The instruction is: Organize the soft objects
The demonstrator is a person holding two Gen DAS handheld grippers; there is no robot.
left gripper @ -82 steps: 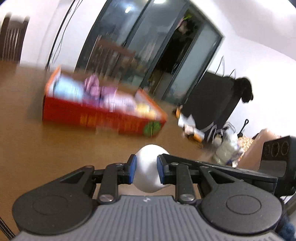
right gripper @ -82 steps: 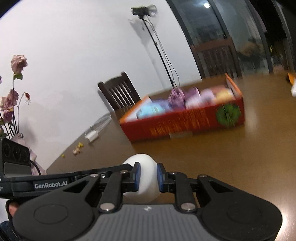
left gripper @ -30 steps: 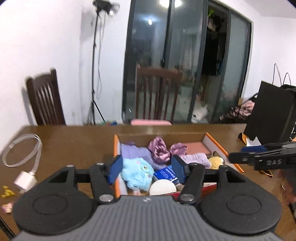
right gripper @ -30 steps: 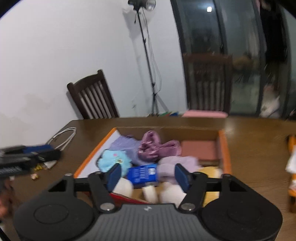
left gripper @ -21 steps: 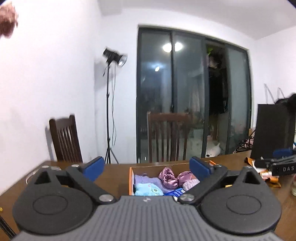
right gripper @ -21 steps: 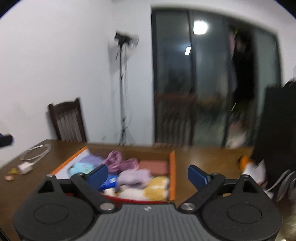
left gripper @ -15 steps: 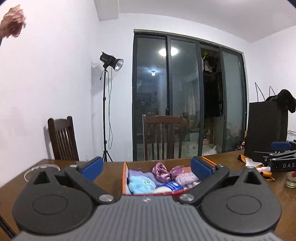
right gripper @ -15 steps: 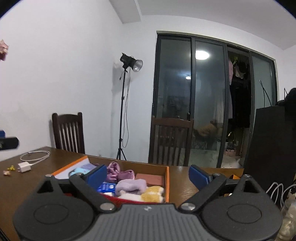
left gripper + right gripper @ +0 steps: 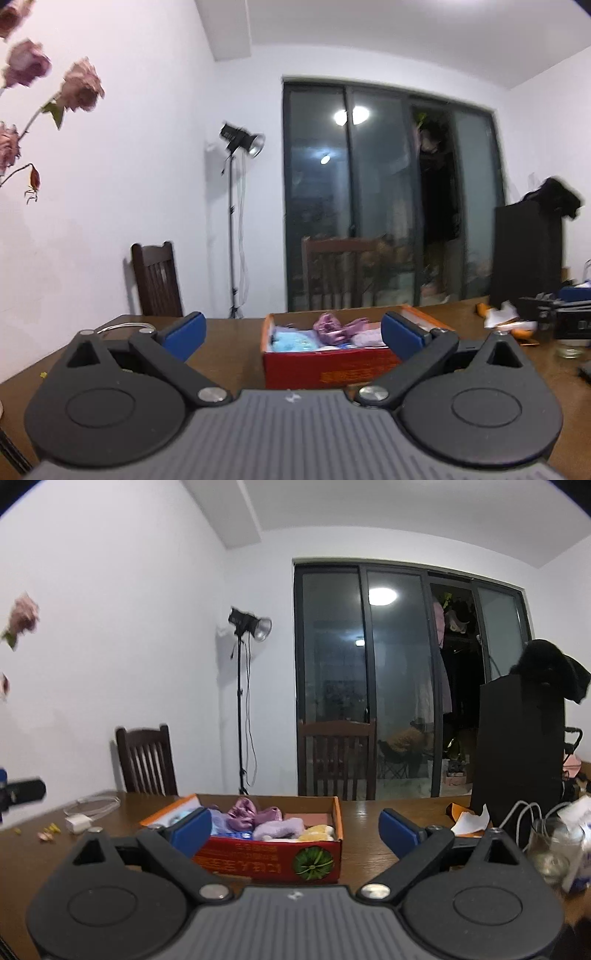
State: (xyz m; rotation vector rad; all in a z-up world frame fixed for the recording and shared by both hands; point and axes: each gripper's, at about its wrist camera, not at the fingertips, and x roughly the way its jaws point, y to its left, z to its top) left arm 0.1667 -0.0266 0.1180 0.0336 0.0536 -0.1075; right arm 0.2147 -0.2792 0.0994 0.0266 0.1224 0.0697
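Cardboard box (image 9: 258, 860), red on the outside with orange rims, sits on the brown wooden table (image 9: 369, 819) in the lower middle of both views, and it is packed with soft things. In the right wrist view, a purple satin scrunchie (image 9: 242, 812) lies at the back, a lilac plush piece (image 9: 279, 827) sits in front of it, and a yellow plush (image 9: 319, 832) is tucked into the right front corner. A flat pink item (image 9: 308, 818) lies against the back right wall, and a bit of blue packet (image 9: 240, 835) peeks out low down. A green round print (image 9: 313, 864) marks the red front wall.

From the left wrist view, a light blue plush (image 9: 295, 339) fills the left part of the box.

The left gripper (image 9: 291, 332) hangs spread wide, nothing between its blue pads (image 9: 400, 334), the box sitting beyond the gap. The right gripper (image 9: 295, 829) has its jaws opening, nearly full width, empty as well; its left pad overlaps the box's left front corner in the picture.

At the right edge of the right wrist view, a glass jar (image 9: 550, 849) stands on the table. At the left, a white charger and cable (image 9: 86, 814) lie on the wood.
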